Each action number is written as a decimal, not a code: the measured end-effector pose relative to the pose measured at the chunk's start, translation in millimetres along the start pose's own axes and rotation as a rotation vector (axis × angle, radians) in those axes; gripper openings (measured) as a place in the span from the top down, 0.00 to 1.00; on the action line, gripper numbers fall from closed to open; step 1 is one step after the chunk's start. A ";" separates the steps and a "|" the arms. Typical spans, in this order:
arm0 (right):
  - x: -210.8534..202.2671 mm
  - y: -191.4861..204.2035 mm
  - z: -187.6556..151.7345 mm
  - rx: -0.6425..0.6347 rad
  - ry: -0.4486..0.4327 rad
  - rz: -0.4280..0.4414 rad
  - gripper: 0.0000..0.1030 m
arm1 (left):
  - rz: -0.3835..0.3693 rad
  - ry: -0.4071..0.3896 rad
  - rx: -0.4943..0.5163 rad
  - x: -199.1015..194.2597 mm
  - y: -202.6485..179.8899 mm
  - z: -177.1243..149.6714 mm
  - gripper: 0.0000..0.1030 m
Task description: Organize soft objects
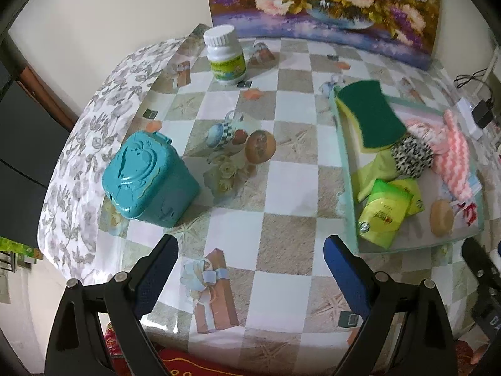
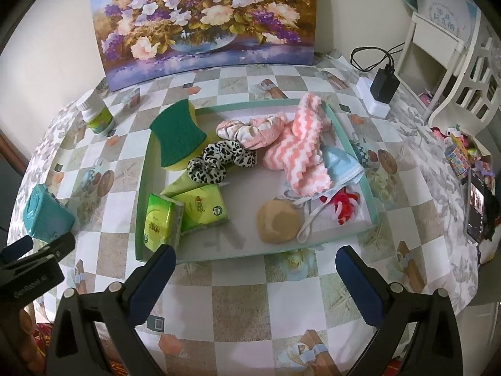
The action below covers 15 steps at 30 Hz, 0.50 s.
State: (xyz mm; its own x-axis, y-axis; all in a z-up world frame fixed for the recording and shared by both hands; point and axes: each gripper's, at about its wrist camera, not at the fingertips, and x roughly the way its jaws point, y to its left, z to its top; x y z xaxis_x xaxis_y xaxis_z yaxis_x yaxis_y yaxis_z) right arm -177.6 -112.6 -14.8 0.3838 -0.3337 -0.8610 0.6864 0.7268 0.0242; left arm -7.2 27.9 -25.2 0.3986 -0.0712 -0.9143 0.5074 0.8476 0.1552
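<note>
While both my left tongs (image 1: 250, 269) and right tongs (image 2: 255, 279) hang spread and empty, the green-topped yellow sponge (image 2: 178, 133) leans on the shallow teal tray's rim (image 2: 141, 200).

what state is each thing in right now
left hand-held gripper: open, empty
right hand-held gripper: open, empty
bottle: upright, capped
teal box: lid shut, outside tray
tray: holding the soft items
sponge: propped on tray rim
pink cloth: crumpled in tray
</note>
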 end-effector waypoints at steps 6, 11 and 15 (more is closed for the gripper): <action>1.2 -0.8 1.6 -0.002 0.000 -0.004 0.00 | 0.008 0.016 -0.001 1.9 1.6 -0.6 0.08; 3.2 -0.8 1.8 -0.011 0.007 -0.014 0.00 | 0.009 0.026 0.002 2.9 1.7 -0.4 0.08; 5.1 -1.4 2.1 -0.014 0.012 -0.020 0.00 | 0.007 0.033 0.000 3.6 1.9 -0.2 0.08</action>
State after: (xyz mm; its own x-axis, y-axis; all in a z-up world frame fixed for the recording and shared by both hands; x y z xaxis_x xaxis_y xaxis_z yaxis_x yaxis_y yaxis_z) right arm -175.3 -116.6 -18.2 0.3623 -0.3409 -0.8675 0.6850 0.7286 -0.0003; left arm -4.9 29.4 -28.3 0.3764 -0.0478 -0.9252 0.5050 0.8479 0.1617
